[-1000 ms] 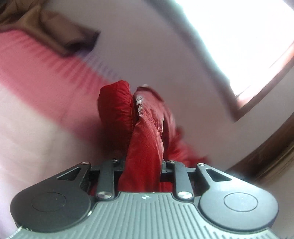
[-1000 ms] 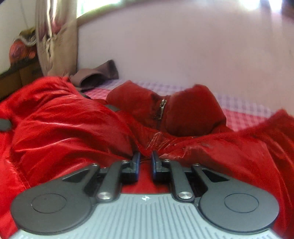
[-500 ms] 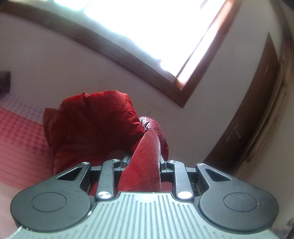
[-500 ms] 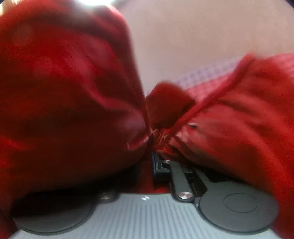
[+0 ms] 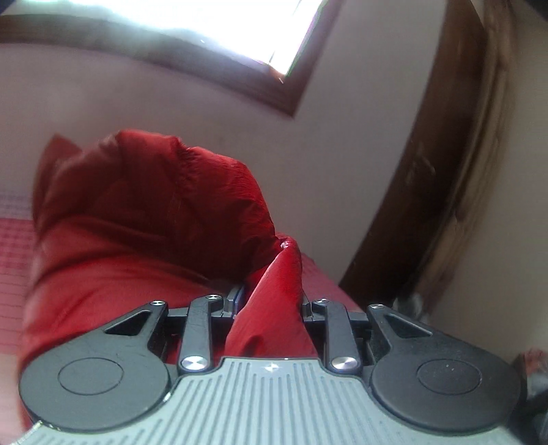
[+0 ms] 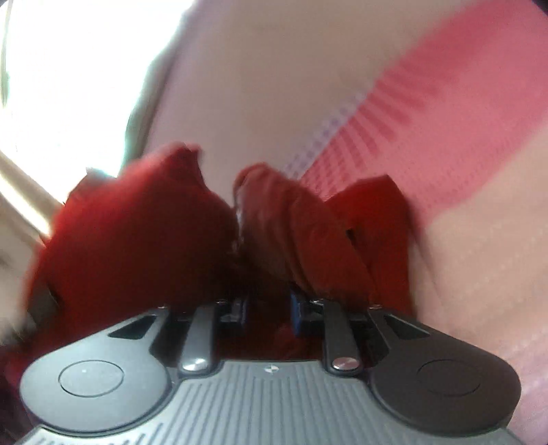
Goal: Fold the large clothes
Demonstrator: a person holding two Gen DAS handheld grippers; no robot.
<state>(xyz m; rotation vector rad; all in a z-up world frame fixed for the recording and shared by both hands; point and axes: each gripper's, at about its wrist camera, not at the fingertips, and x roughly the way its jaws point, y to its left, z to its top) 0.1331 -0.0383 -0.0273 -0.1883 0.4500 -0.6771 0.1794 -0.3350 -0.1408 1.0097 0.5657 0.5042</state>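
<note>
A shiny red jacket (image 5: 144,212) fills the middle of the left wrist view. My left gripper (image 5: 270,301) is shut on a fold of it, and the cloth bunches up in front of the fingers. In the right wrist view the same red jacket (image 6: 144,232) hangs in blurred lumps. My right gripper (image 6: 267,304) is shut on a bunch of it, and the cloth hides the fingertips. Both grippers hold the jacket lifted above the bed.
A pink and red checked bedsheet (image 6: 428,113) lies behind the jacket and also shows at the left of the left wrist view (image 5: 13,260). A pale wall, a bright window (image 5: 219,27) and a dark wooden door frame (image 5: 445,164) stand behind.
Both grippers have swung with the jacket still held. The left view turned from the bed towards window and door. The right view tilted, and the jacket lifted off the bed.
</note>
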